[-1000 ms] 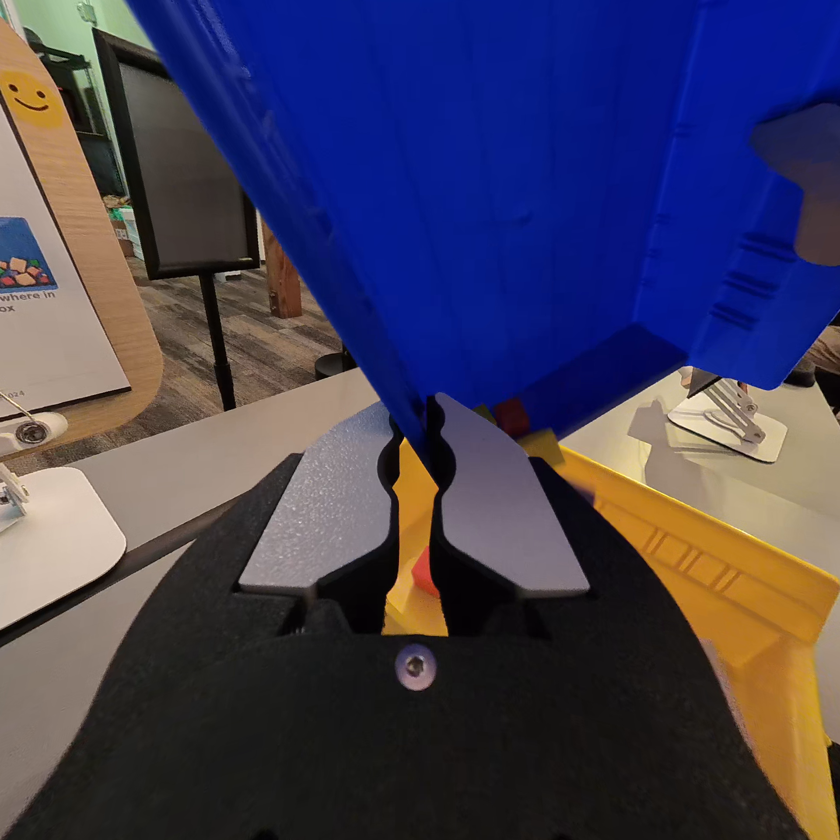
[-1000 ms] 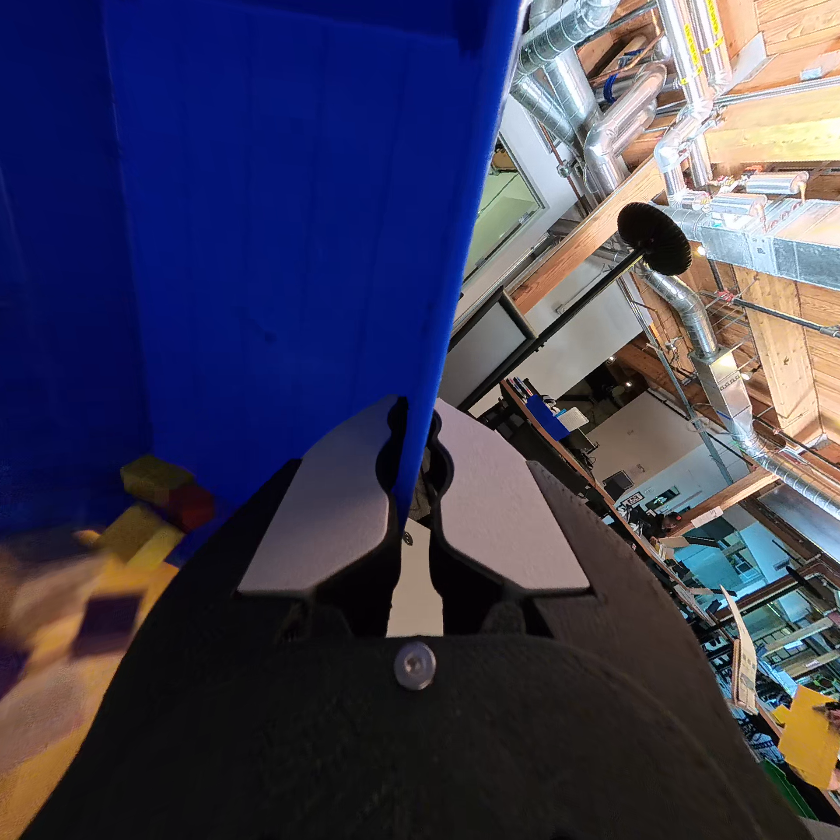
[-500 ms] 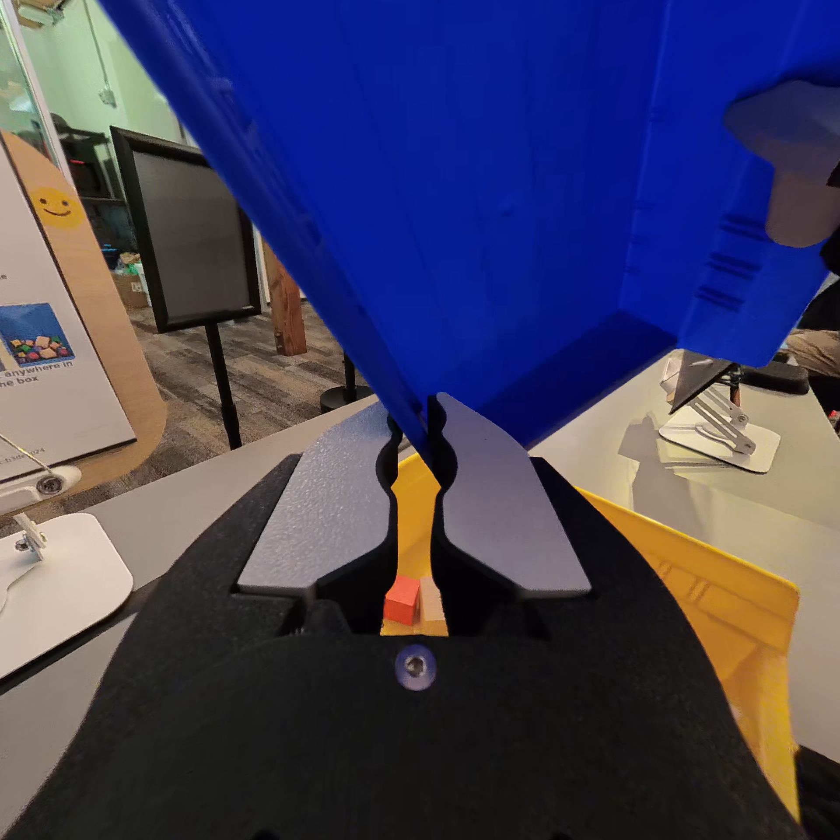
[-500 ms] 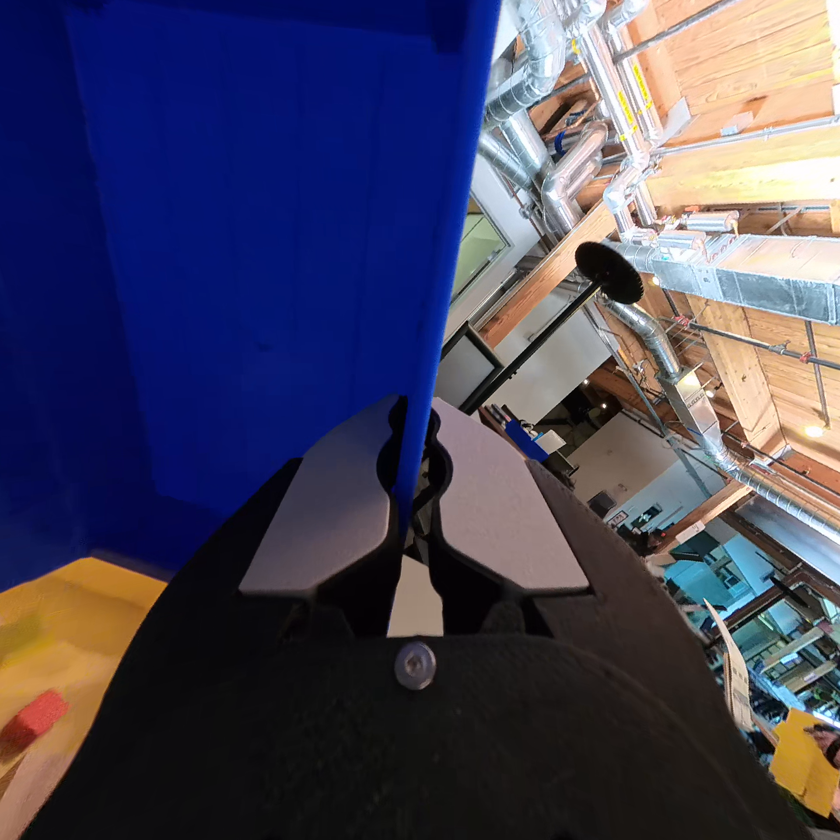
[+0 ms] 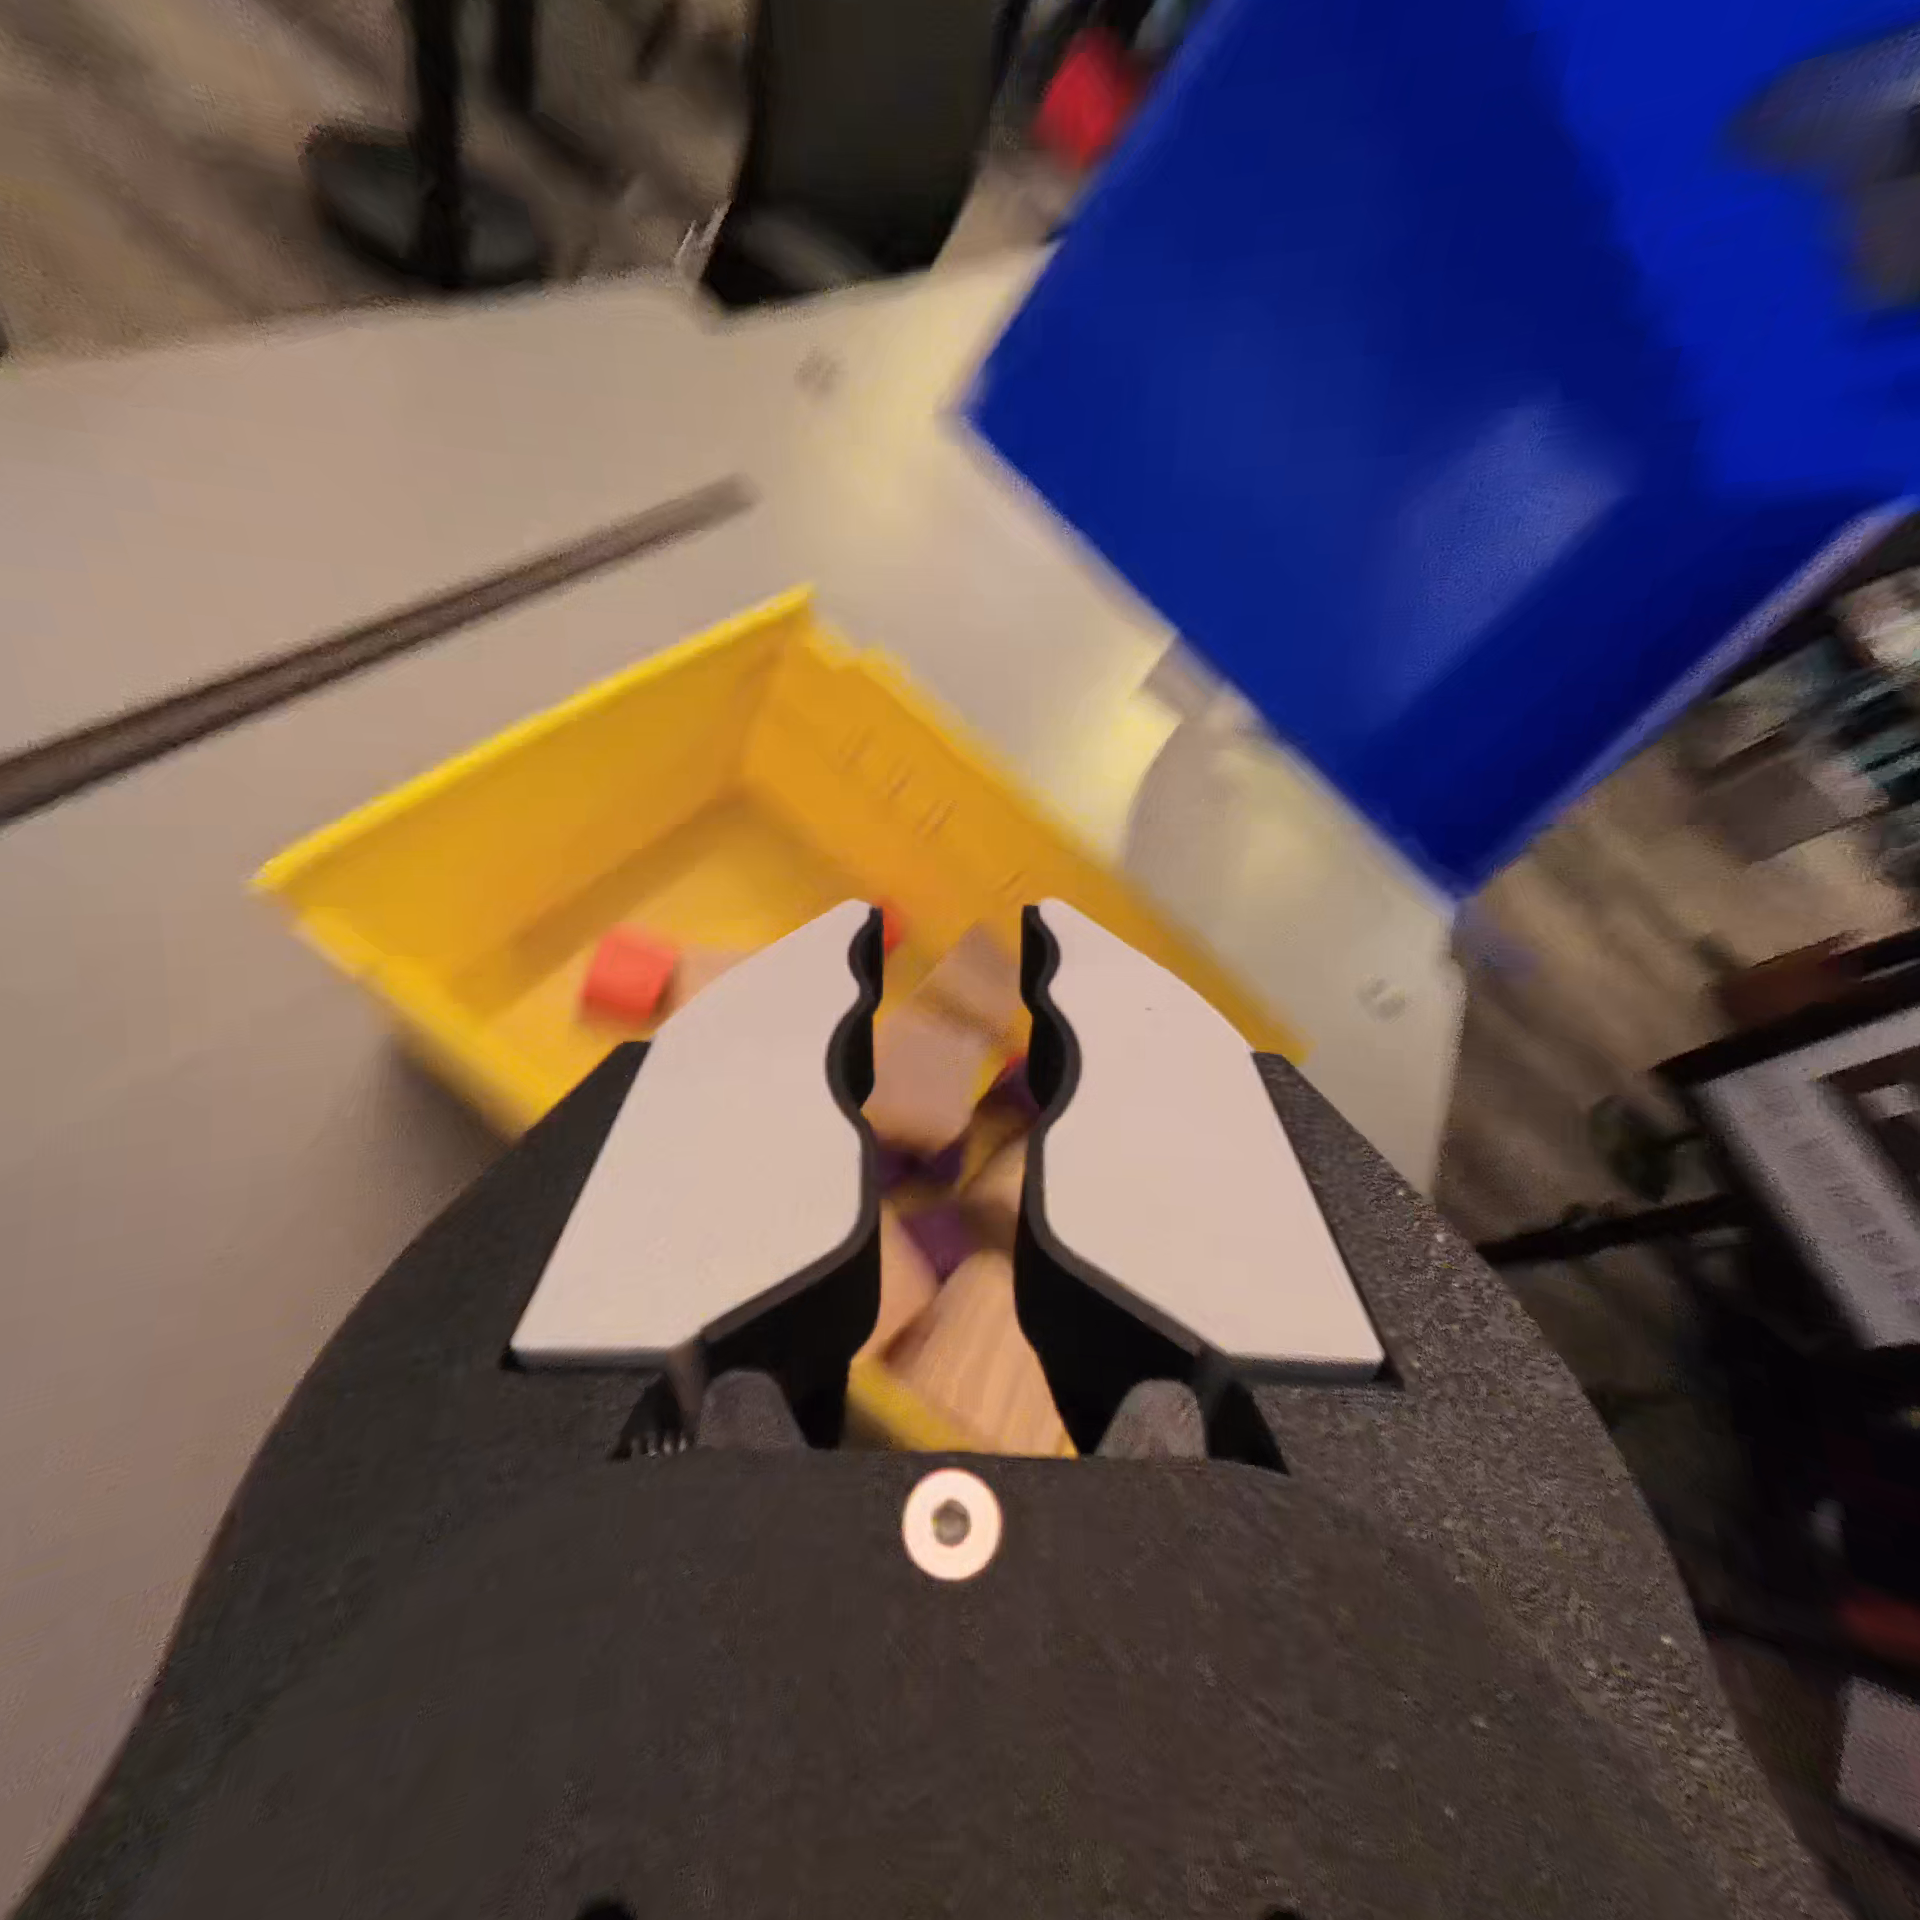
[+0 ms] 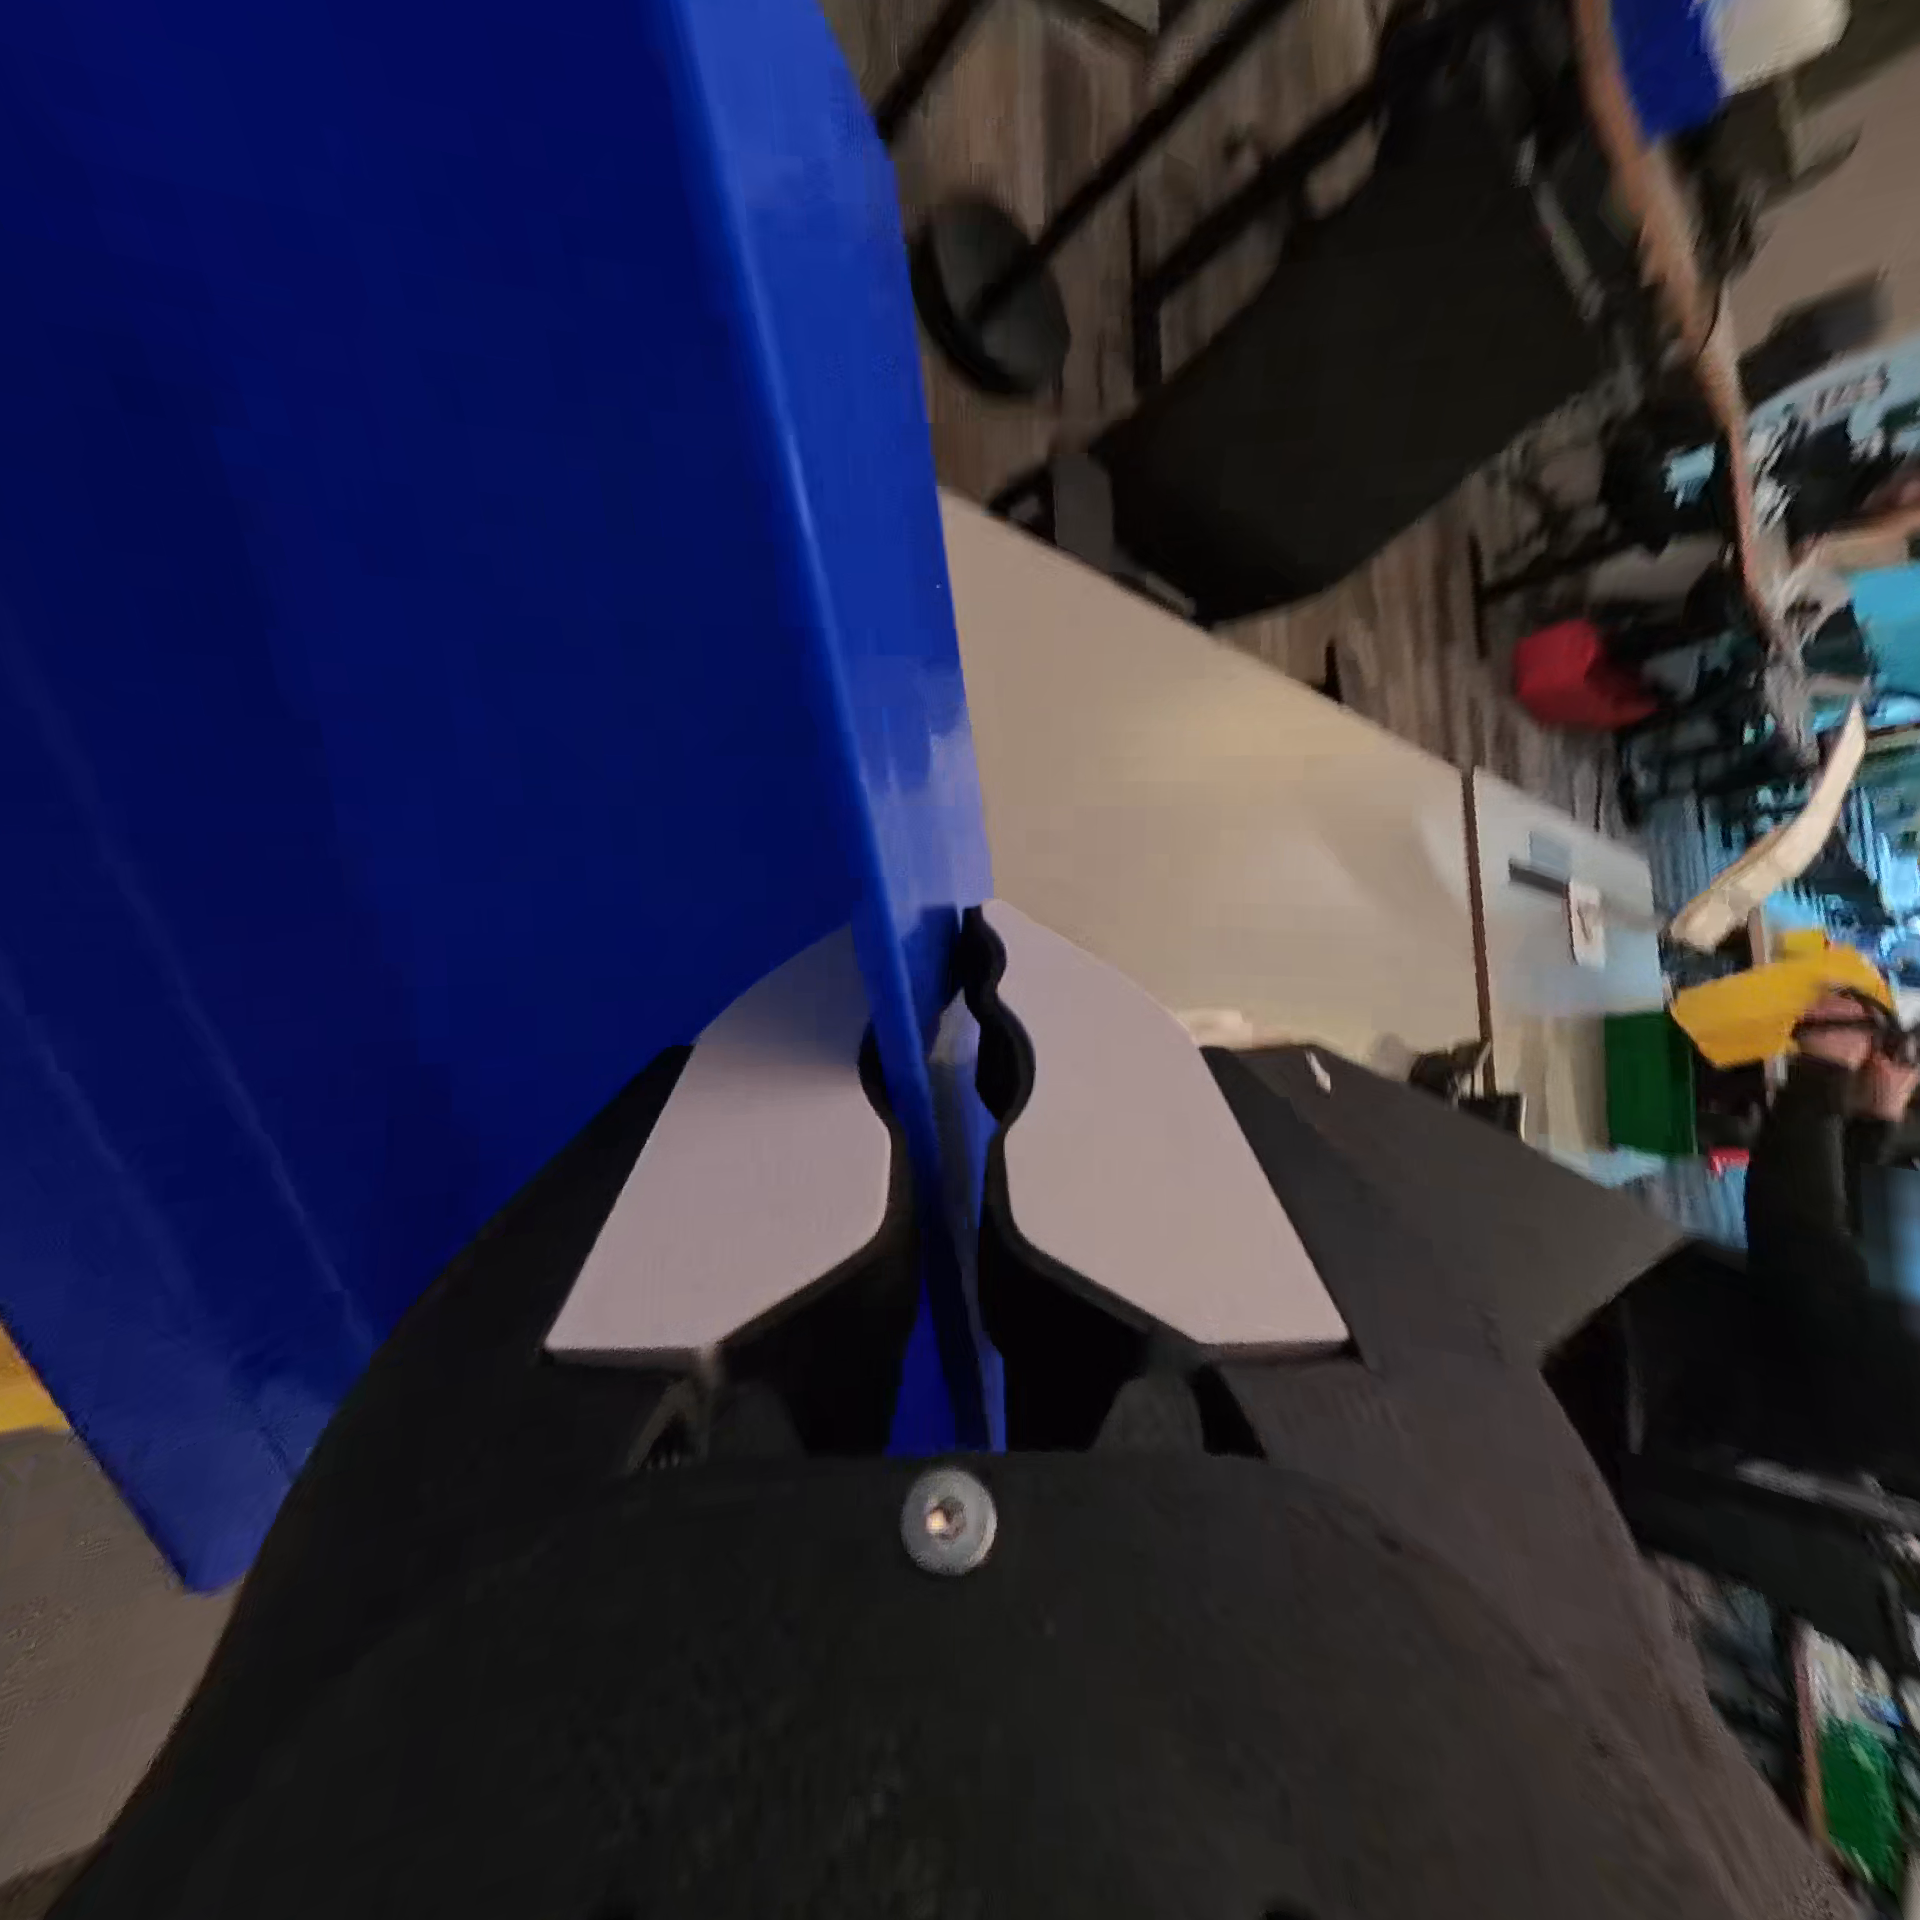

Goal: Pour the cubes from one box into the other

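Left wrist view: the left gripper (image 5: 951, 925) has its jaws parted and holds nothing. Below it, on the grey tabletop (image 5: 312, 468), sits the yellow plastic box (image 5: 540, 821), containing wooden cubes (image 5: 935, 1049) in natural, purple and red. The blue plastic box (image 5: 1455, 416) hangs tilted at far right.

Right wrist view: the right gripper (image 6: 920, 925) is clamped on the blue plastic box's (image 6: 416, 623) wall. Motion blur throughout.

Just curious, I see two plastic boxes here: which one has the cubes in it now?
The yellow box on the table: a red cube and wooden ones lie inside. The blue box hangs tilted above it, pinched by the right claw.
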Demonstrator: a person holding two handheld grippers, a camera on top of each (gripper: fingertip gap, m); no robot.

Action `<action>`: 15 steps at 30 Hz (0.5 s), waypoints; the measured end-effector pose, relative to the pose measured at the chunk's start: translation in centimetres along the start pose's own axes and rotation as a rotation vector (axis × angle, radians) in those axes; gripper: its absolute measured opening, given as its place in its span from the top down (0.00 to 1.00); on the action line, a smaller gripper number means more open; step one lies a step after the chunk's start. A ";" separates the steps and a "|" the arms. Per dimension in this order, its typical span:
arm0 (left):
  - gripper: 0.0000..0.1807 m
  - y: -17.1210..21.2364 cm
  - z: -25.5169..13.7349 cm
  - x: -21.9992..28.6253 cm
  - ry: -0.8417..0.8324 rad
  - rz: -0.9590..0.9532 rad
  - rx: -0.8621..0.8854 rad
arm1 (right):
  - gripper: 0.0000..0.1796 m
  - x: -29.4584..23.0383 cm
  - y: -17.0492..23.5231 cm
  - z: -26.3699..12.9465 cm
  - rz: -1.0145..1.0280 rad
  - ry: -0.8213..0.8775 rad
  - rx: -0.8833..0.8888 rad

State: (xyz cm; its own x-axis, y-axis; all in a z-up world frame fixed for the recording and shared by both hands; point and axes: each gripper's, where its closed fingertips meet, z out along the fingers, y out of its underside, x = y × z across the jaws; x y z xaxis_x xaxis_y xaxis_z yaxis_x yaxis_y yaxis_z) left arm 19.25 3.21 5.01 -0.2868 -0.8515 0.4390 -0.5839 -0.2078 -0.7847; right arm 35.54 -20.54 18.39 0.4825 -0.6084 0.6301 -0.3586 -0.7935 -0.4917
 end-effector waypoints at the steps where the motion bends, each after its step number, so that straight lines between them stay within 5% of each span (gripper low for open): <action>1: 0.85 1.8 -0.1 -1.7 -0.067 -0.005 -0.103 | 0.96 0.5 1.9 1.1 -0.006 0.004 -0.056; 4: 0.77 7.1 0.0 -4.6 -0.137 -0.108 -0.364 | 0.95 0.7 7.9 4.6 -0.005 -0.052 -0.240; 7: 0.79 9.3 0.7 -6.2 -0.190 -0.166 -0.442 | 0.96 0.7 12.5 7.2 0.025 -0.074 -0.338; 13: 0.74 12.5 2.2 -7.2 -0.278 -0.186 -0.672 | 0.96 -0.7 17.5 10.0 0.102 -0.153 -0.426; 15: 0.82 12.8 2.7 -6.4 -0.234 -0.253 -0.705 | 0.96 -1.3 18.3 10.7 0.117 -0.178 -0.444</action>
State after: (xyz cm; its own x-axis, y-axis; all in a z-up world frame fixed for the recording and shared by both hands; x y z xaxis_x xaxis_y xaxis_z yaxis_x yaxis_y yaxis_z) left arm 15.67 4.68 -9.09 0.0411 -0.9146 0.4023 -0.9769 -0.1213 -0.1758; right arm 36.86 -34.14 2.11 0.5333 -0.7135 0.4545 -0.7063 -0.6712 -0.2248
